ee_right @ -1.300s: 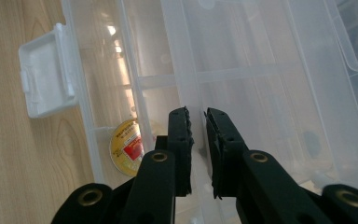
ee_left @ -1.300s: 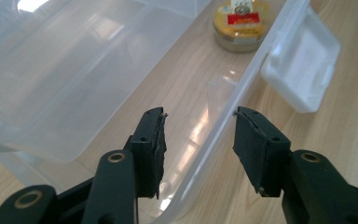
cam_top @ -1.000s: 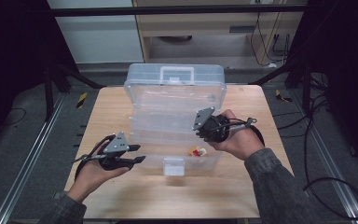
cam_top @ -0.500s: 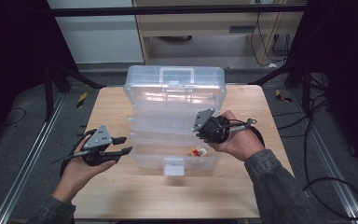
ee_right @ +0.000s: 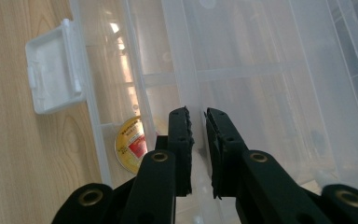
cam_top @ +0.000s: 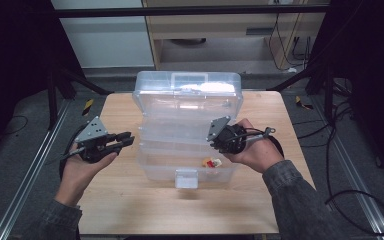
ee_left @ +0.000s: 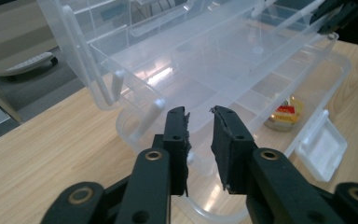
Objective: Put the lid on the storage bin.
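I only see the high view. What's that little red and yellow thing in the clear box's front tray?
Observer: The right gripper view shows a round, gold-rimmed packet with a red and white label, lying flat.
Operator: Is the right gripper holding anything?
Observer: Yes, the right gripper is shut on a clear tray wall.
Operator: And the left one?
Observer: The left gripper has just been closing its jaws. A narrow gap shows, with nothing between them.
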A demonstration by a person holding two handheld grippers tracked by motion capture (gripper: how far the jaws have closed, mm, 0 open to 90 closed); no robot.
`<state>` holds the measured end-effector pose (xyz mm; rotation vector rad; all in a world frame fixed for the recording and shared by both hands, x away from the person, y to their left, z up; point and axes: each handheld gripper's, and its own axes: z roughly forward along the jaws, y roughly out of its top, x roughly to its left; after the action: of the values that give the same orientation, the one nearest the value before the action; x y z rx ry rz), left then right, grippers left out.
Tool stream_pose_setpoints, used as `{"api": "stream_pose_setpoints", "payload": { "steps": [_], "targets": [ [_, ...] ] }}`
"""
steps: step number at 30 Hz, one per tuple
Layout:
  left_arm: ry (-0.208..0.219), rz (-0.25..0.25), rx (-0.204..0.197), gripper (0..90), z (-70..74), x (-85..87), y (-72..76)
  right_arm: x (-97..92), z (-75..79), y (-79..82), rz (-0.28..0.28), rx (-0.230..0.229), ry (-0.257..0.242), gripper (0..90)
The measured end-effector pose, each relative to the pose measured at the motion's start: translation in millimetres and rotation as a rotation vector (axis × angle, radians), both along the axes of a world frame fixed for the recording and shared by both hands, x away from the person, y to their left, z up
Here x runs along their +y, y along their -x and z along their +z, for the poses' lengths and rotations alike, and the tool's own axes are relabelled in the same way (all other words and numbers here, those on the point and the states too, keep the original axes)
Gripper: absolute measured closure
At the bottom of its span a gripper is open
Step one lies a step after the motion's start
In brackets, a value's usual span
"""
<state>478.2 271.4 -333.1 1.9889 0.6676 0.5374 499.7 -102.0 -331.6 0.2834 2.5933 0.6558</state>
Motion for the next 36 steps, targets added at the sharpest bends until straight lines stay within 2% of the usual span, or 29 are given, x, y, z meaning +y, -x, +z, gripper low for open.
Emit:
{"api": "stream_pose_setpoints", "payload": {
  "steps": [4,8,13,20,36],
  "targets": [
    [0.007,0.002,0.017,80.6,2.5,-0.9,-3.7,0.2,0.0,0.4,0.000,-0.003,0.002,80.5],
    [0.036,0.009,0.041,87.5,4.5,-1.0,-8.0,0.2,-0.3,0.6,0.002,-0.002,0.001,80.5],
    [0.070,0.020,0.076,89.8,7.3,-0.3,-15.9,0.0,-0.8,1.3,0.002,-0.003,0.003,80.4],
    [0.089,0.037,0.085,89.8,9.4,-2.0,-23.1,-0.1,-1.6,2.3,0.003,-0.002,0.004,80.4],
    [0.139,0.075,0.099,90.0,23.8,-12.1,-50.0,-0.2,-2.5,3.1,0.004,0.000,0.006,80.3]
  ]
}}
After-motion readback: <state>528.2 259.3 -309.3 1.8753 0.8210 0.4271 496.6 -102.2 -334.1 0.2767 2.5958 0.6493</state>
